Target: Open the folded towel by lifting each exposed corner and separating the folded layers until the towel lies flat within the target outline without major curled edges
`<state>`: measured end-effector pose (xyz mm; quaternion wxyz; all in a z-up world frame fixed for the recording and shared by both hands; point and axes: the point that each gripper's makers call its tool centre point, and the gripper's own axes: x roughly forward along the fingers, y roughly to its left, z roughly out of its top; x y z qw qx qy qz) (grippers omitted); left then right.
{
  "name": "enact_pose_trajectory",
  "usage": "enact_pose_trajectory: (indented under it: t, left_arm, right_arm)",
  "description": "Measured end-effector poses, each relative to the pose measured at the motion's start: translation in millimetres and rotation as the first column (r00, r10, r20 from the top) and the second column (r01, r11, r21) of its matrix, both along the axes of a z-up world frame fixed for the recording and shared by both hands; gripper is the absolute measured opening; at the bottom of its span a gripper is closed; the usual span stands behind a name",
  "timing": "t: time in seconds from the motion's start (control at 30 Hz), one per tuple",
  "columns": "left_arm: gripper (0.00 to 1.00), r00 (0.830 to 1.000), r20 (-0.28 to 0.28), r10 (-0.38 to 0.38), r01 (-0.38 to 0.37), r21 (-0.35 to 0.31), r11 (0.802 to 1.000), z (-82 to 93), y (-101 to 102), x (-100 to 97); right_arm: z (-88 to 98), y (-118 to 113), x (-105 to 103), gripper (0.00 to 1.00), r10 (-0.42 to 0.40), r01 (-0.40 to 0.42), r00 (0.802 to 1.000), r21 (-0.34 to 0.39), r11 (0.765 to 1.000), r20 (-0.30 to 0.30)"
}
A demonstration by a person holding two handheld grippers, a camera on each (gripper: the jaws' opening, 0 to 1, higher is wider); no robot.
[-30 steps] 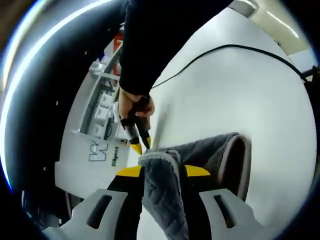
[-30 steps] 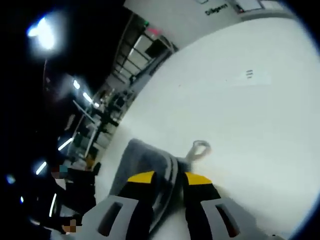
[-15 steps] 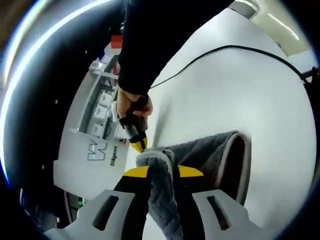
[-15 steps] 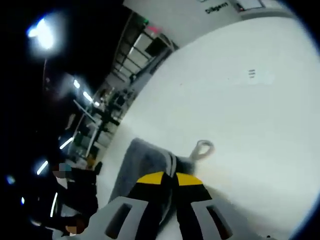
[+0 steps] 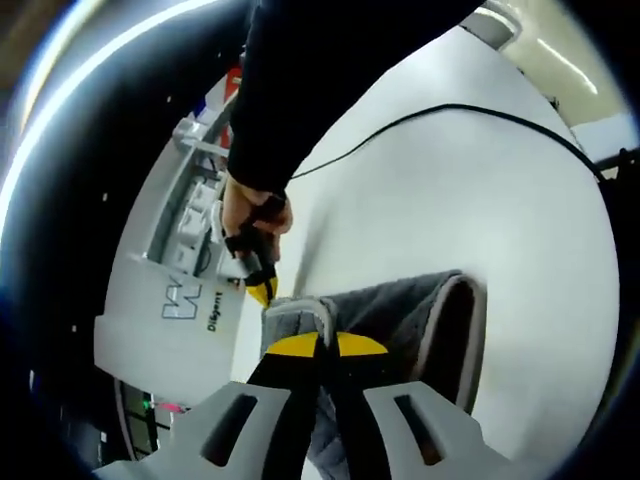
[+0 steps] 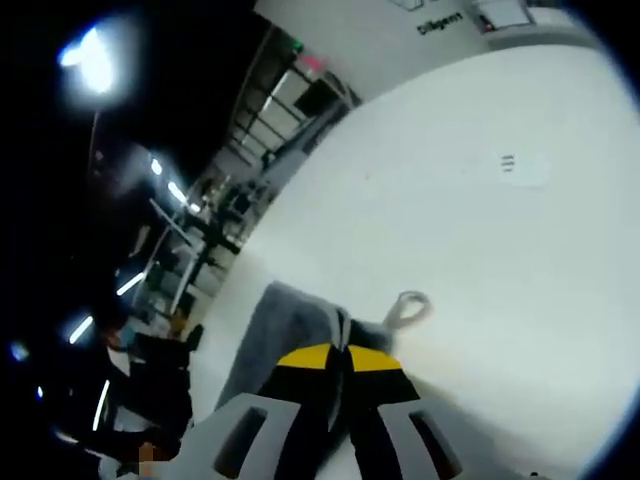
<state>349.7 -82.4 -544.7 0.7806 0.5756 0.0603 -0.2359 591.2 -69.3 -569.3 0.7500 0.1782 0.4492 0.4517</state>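
Both tools, left tool (image 5: 318, 346) and right tool (image 6: 341, 357), clenched on towel (image 5: 400, 310) corners.

The towel (image 5: 420, 310) lies on the table (image 5: 480, 190), and everything else is placed from it. The left gripper (image 5: 318, 345) sits at its near corner. The right gripper (image 5: 262, 290) is at the adjacent corner, with a hand (image 5: 250, 205) just behind. A cable (image 5: 440, 110) runs well beyond the towel. A hanging loop (image 6: 408, 308) (part of the towel) lies beside the right gripper (image 6: 338, 355).
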Motion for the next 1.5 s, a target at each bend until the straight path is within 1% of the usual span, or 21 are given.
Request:
enact_pose_trajectory:
  t: [0.13,0.27,0.33,0.4,0.57,0.63,0.8,0.93,1.07,1.13,1.23,1.33,1.4,1.47,1.5]
  left_arm:
    - [0.01,1.000,-0.007,-0.008,0.008,-0.015,1.000,1.5,-2.3,-3.6]
    - [0.01,0.999,-0.029,-0.015,0.014,-0.032,0.999,0.6,-4.6,-7.7]
    - [0.01,0.999,-0.037,-0.022,0.020,-0.053,0.998,2.5,-6.8,-11.9]
    - [0.01,0.999,-0.035,-0.031,0.029,-0.071,0.997,6.9,-8.9,-15.1]
    - [0.01,0.999,-0.040,-0.032,0.028,-0.108,0.994,13.5,-7.4,-16.6]
    - [0.01,0.998,-0.038,-0.044,0.037,-0.150,0.988,16.4,-9.3,-18.0]
    - [0.00,0.999,-0.031,-0.045,0.039,-0.169,0.985,19.8,-8.1,-19.0]
    - [0.00,0.998,-0.054,-0.042,0.031,-0.189,0.981,19.4,-6.2,-19.9]
    - [0.00,0.997,-0.057,-0.044,0.032,-0.208,0.978,22.4,-4.5,-21.7]
    - [0.00,0.998,-0.054,-0.044,0.030,-0.228,0.973,26.0,-2.9,-22.4]
    - [0.00,0.997,-0.058,-0.043,0.027,-0.247,0.969,30.1,-0.6,-21.5]
    - [0.00,0.997,-0.063,-0.043,0.026,-0.257,0.966,30.1,-1.1,-22.2]
    - [0.00,0.997,-0.056,-0.044,0.028,-0.258,0.966,31.4,0.1,-22.3]
    - [0.00,0.998,-0.052,-0.045,0.030,-0.266,0.963,33.8,1.8,-22.5]
    - [0.00,0.998,-0.050,-0.046,0.031,-0.270,0.962,35.5,3.1,-22.4]
  right_arm:
    - [-1.4,0.6,3.2,0.00,-0.012,0.012,1.000,-0.005,1.000,0.004]
    - [-2.3,0.6,3.3,0.00,-0.021,0.021,1.000,-0.006,1.000,0.000]
    - [-3.7,0.0,3.4,0.00,-0.019,0.019,1.000,-0.012,1.000,0.002]
    - [-6.0,-2.1,10.1,0.00,-0.022,0.022,1.000,-0.020,1.000,0.001]
    - [-7.7,-1.5,13.9,0.00,-0.025,0.025,1.000,-0.021,0.999,0.000]
    - [-8.4,-1.7,17.1,0.00,-0.026,0.026,1.000,-0.028,0.999,0.002]
    - [-6.8,-1.0,19.0,0.00,-0.024,0.025,1.000,-0.036,0.999,0.013]
    - [-5.3,-0.6,23.2,0.00,-0.021,0.022,0.999,-0.046,0.999,0.026]
    - [0.1,-1.1,33.0,0.00,-0.027,0.028,0.999,-0.043,0.999,0.020]
    - [2.0,-0.3,30.1,0.00,-0.023,0.025,0.999,-0.054,0.998,0.034]
    - [5.6,-1.2,36.2,0.00,-0.024,0.026,0.999,-0.060,0.998,0.044]
    - [8.2,-3.5,39.5,0.00,-0.035,0.039,0.998,-0.071,0.997,0.045]
    - [12.7,-1.5,33.3,0.00,-0.045,0.048,0.998,-0.065,0.997,0.051]
    - [17.4,0.1,31.4,0.00,-0.056,0.059,0.997,-0.062,0.996,0.052]
    - [19.5,2.2,25.2,0.00,-0.059,0.062,0.997,-0.062,0.996,0.055]
